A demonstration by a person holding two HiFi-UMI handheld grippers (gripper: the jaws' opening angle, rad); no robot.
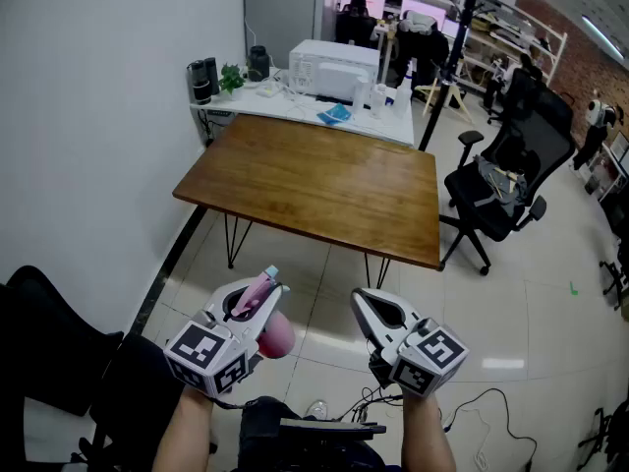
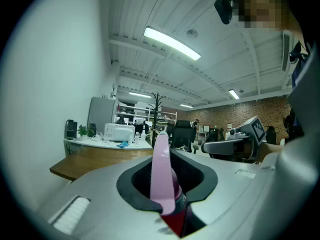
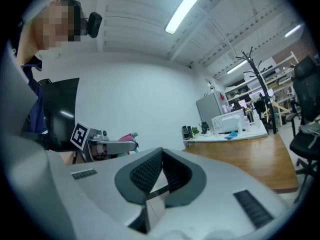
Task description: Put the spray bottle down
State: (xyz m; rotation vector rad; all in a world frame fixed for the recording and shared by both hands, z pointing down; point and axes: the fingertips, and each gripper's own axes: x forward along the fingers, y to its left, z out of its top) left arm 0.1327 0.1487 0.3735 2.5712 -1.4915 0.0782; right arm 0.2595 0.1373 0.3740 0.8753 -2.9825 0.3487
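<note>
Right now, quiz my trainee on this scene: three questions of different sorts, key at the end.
1. True or false: the spray bottle stands on the wooden table.
2. Fill in: the right tool holds ____.
3. What grips the bottle? A. the left tool B. a bare hand C. nothing
Key: 1 false; 2 nothing; 3 A.
</note>
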